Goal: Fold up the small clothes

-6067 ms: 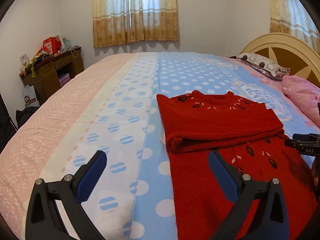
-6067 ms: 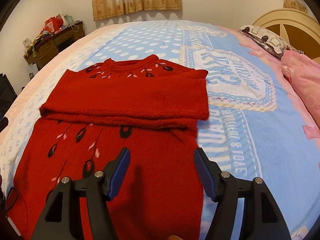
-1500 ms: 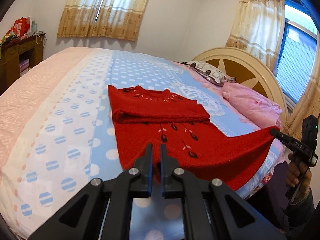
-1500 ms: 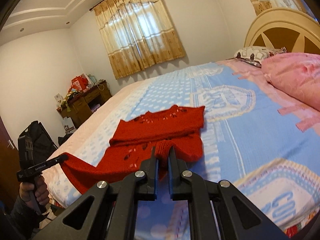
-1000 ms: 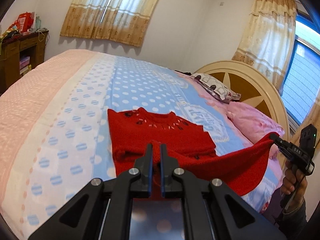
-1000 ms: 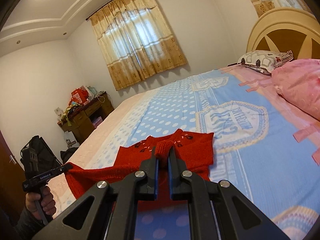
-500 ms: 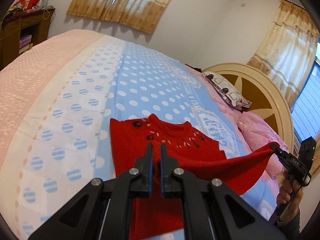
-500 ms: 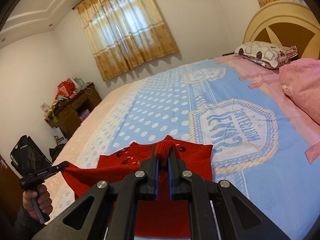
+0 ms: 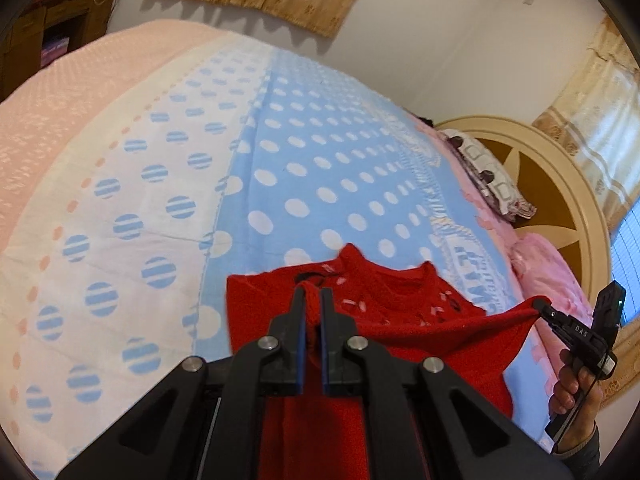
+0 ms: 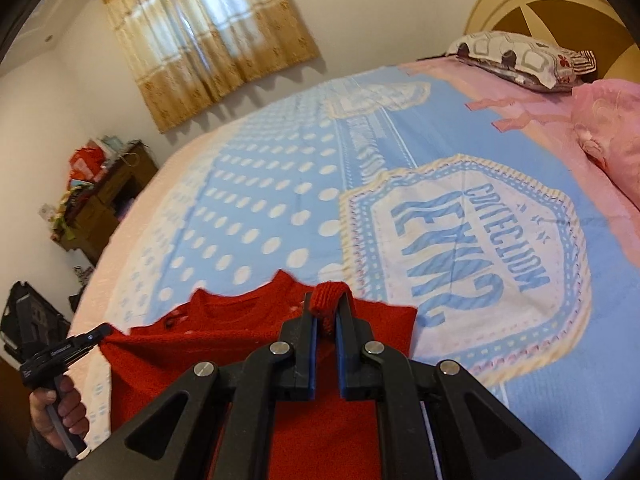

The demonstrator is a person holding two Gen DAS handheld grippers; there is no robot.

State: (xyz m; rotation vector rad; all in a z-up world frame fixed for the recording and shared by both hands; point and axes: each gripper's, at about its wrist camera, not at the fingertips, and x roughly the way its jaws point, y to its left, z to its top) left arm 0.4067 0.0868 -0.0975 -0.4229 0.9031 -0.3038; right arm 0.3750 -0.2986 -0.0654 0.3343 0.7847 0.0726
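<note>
1. The left claw point(image 9: 312, 300) is clamped on a bunched bit of the red sweater's point(image 9: 420, 320) hem, a knit loop poking up between its blue pads.
2. The right claw point(image 10: 325, 312) is likewise pinched tight on the other hem corner, a ribbed red fold point(image 10: 328, 296) bulging above its tips.
3. Between the two claws the hem runs as a taut raised edge; in the left wrist view the right claw point(image 9: 548, 310) shows at the far right with that edge drawn to its tip, a hand point(image 9: 576, 384) on its grip.
4. In the right wrist view the left claw point(image 10: 102, 330) shows at the left, held by a hand point(image 10: 60, 412).
5. The rest of the sweater lies on the bed point(image 9: 280, 152), its collar point(image 9: 384, 272) and dark leaf pattern just beyond the lifted hem.
6. The bedspread is light blue with white dots, with a pink band on the left and a printed badge point(image 10: 472, 248) to the right.
7. Far right: a patterned pillow point(image 10: 516, 56), a pink quilt point(image 10: 612, 128), and a cream headboard point(image 9: 560, 184).
8. Far left stands a wooden table point(image 10: 104, 204), heaped with clutter that is too blurred to identify.
</note>
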